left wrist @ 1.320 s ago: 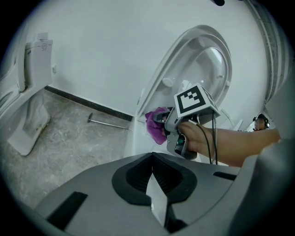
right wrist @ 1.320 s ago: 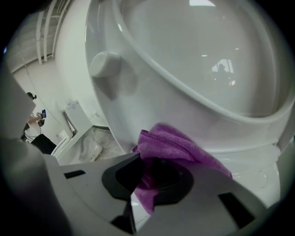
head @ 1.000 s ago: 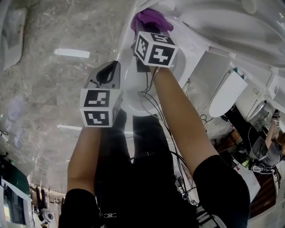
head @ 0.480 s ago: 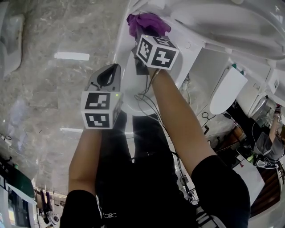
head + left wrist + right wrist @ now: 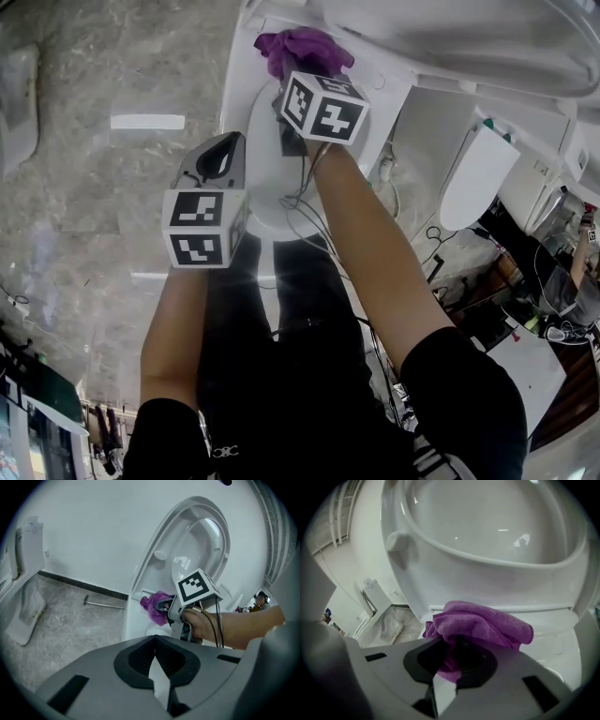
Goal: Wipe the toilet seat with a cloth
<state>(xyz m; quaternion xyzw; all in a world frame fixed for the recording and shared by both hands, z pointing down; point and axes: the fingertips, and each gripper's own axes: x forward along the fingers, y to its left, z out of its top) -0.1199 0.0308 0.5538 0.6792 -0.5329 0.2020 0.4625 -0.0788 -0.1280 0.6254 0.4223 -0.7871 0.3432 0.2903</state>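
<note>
Our right gripper is clamped on the purple cloth. The cloth bunches ahead of the jaws and presses on the white ledge at the hinge end, just under the raised lid. Our left gripper is closed on nothing and held off to the side. We judge the wiping under way at the back. The toilet seat nearer us seems left to do, though no marks prove it. We count two grippers, one cloth, one raised lid.

Bright even light, fisheye distortion, dark corners, little blur.
</note>
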